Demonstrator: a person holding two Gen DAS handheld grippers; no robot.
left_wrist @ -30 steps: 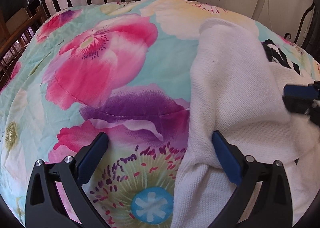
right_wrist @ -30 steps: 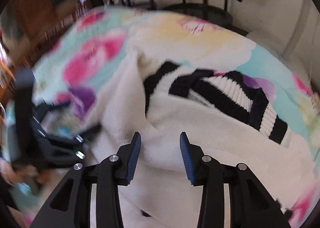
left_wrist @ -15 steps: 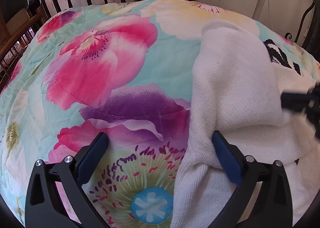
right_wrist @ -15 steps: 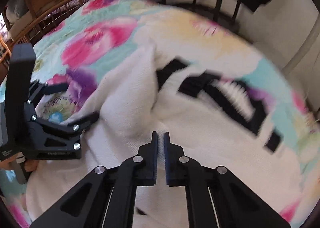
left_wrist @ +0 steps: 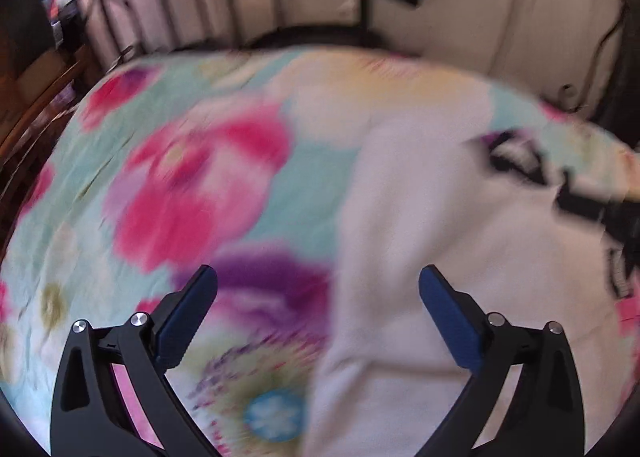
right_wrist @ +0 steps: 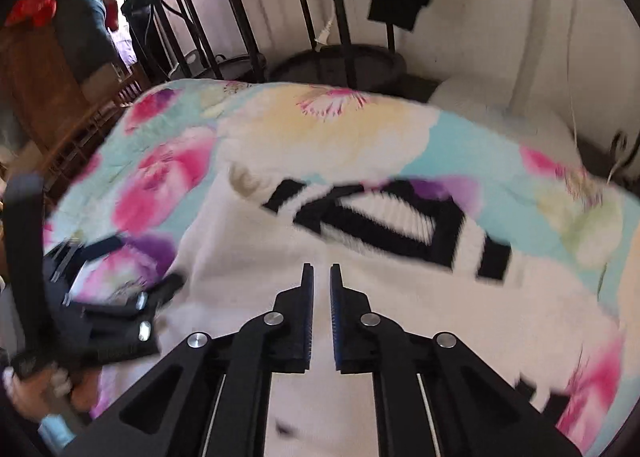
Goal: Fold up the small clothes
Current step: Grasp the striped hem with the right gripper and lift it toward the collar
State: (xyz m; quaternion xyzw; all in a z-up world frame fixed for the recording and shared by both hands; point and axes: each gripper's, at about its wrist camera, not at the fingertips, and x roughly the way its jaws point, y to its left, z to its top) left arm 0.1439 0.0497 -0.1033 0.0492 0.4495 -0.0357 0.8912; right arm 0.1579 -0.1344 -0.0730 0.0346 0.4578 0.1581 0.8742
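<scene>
White knitted sweater (right_wrist: 400,297) with black-striped ribbed trim, rumpled, lying on a quilted floral bedspread (left_wrist: 180,185) of pink, purple and teal blooms; black metal bed rails (right_wrist: 240,9) behind; left claw (left_wrist: 316,309) spread wide, blue pads straddling the sweater's edge without pressing; right claw (right_wrist: 321,297) pressed nearly together, nothing visibly pinched; no containers.
</scene>
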